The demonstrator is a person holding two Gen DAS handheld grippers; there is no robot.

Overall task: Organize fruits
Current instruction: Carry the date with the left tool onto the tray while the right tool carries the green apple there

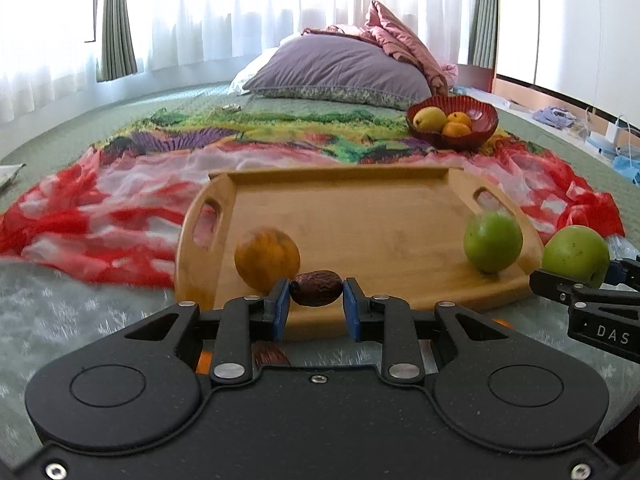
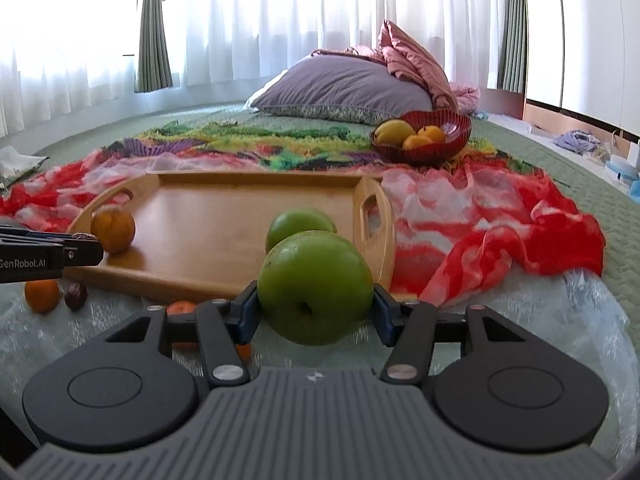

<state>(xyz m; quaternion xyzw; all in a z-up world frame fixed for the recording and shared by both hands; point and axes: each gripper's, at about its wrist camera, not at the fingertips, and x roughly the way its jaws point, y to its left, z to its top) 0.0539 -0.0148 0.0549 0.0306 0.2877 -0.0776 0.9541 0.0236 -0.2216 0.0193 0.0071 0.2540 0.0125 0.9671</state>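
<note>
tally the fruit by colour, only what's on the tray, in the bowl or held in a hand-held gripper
green: 2 (tray apple, held apple)
orange: 3 (tray orange, bowl oranges)
yellow: 1 (bowl fruit)
brown: 1 (held date)
total: 7

the wooden tray [image 1: 360, 216] has bare floor across its middle and far half — open to a gripper from above. an orange [image 1: 267, 259] blocks its near left corner, a green apple [image 1: 493, 241] its near right; the raised handles wall both ends.
</note>
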